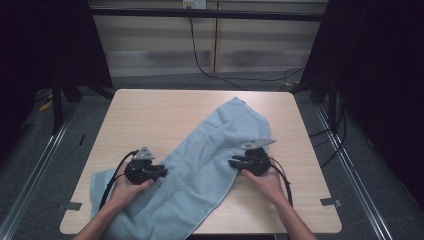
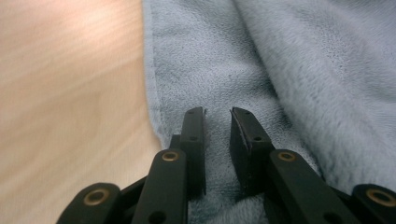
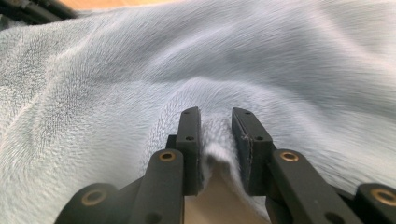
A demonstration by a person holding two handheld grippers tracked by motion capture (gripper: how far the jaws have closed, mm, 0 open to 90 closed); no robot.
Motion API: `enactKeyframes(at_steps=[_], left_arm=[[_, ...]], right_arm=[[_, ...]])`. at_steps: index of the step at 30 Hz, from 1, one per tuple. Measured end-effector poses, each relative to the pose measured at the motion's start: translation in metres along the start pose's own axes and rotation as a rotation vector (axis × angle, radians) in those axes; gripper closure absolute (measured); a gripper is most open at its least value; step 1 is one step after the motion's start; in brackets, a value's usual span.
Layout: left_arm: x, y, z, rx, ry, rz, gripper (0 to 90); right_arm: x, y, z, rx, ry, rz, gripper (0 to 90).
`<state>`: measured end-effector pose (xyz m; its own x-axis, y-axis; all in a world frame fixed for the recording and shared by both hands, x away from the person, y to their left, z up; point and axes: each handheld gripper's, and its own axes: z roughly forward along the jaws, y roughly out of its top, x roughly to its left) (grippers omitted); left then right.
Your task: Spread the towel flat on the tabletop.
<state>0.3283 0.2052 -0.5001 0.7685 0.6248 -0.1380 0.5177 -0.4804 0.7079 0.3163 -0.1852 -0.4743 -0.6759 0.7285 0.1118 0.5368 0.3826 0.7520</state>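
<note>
- wooden table (image 1: pixel 150 115): blue towel (image 1: pixel 210 165) lies diagonally across it.
- left gripper (image 2: pixel 217 122): jaws slightly apart over towel edge, gripping nothing.
- right gripper (image 3: pixel 215 122): jaws pinch a towel fold.
- risk: shallow fold may slip when lifted.

The towel (image 1: pixel 200 165) runs off the high view's bottom edge at about 7 o'clock, so its near end is cut off, and both forearms leave the picture there too. In the left gripper view the tabletop (image 2: pixel 70 93) at 9 o'clock is blurred, and the towel passes out of the picture at 12 and 3 o'clock. In the right gripper view a ridge of towel (image 3: pixel 215 135) fills the gap between the jaws; whether the pads press it cannot be told.
</note>
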Motion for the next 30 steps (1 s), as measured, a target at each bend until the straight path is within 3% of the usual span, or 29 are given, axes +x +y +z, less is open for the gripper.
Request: enactKeyframes(at_steps=[3,8,9,13,18,20,22,23,26,30], left_arm=[[-0.001,-0.010,-0.011,-0.001,0.006,-0.011,76.5],[-0.005,-0.029,-0.027,-0.027,-0.004,-0.046,76.5],[-0.005,-0.033,-0.029,-0.037,-0.014,-0.065,76.5],[-0.004,-0.038,-0.034,-0.044,-0.026,-0.073,76.4],[-0.001,-0.037,-0.032,-0.057,-0.032,-0.095,74.3],[-0.002,-0.037,-0.031,-0.059,-0.030,-0.092,74.1],[-0.002,-0.037,-0.031,-0.059,-0.032,-0.095,73.6],[-0.002,-0.037,-0.031,-0.058,-0.033,-0.095,73.4],[-0.002,-0.037,-0.031,-0.061,-0.031,-0.099,73.1],[-0.002,-0.036,-0.031,-0.059,-0.034,-0.098,72.5]], right_arm=[[-0.025,-0.007,-0.022,-0.049,-0.022,0.076,67.5],[-0.058,-0.009,-0.028,-0.107,-0.092,0.167,58.3],[-0.063,-0.008,-0.027,-0.112,-0.132,0.168,57.1],[-0.080,-0.005,-0.020,-0.078,-0.248,0.176,50.8],[-0.107,-0.017,-0.012,-0.049,-0.346,0.266,46.1],[-0.111,-0.019,-0.009,-0.053,-0.328,0.296,54.6],[-0.110,-0.018,-0.005,-0.046,-0.316,0.280,78.9],[-0.108,-0.015,-0.005,-0.064,-0.306,0.270,83.7],[-0.096,0.004,-0.005,-0.122,-0.259,0.240,86.2],[-0.072,0.029,0.002,-0.151,-0.189,0.158,85.6]])
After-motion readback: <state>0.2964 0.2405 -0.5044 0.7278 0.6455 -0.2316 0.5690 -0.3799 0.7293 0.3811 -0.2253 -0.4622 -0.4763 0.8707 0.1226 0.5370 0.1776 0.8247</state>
